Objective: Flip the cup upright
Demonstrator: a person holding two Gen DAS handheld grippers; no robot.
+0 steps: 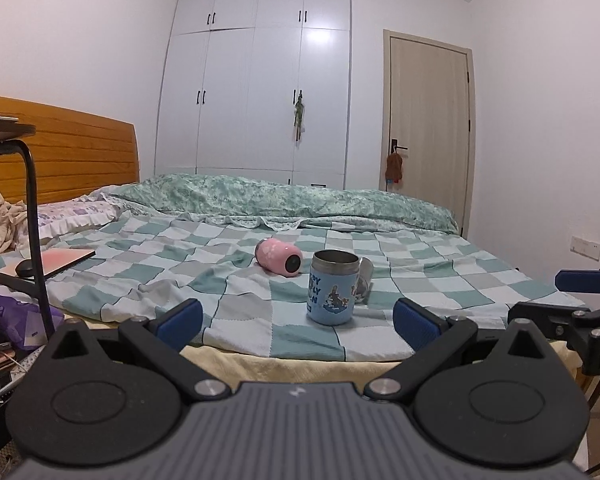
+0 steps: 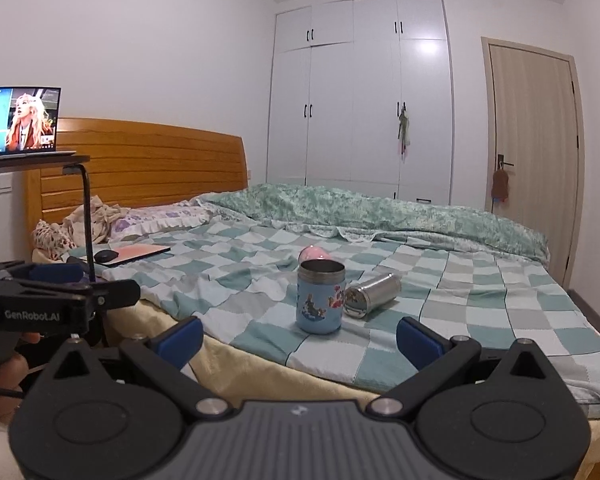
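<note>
Lying across a bedroom bed (image 2: pixel 480 312) with a checked green cover: three cups, all ahead of both tools. Standing already upright, the blue cup (image 2: pixel 320 298). Lying on its side just right of it, the steel cup (image 2: pixel 374 290), long axis slanting away to the right, near end facing the right tool (image 2: pixel 299 336). Resting behind, tipped over, the pink cup (image 1: pixel 280 257). Hovering short of the bed edge, both tools spread wide, gripping nothing; left tool (image 1: pixel 298 318) sitting nearer the pink cup.

We read "GenRobot.AI" on the left gripper (image 2: pixel 100 280) body in the right wrist view; blue cup (image 1: pixel 332 288) lettering is only partly legible, ending "LY".
</note>
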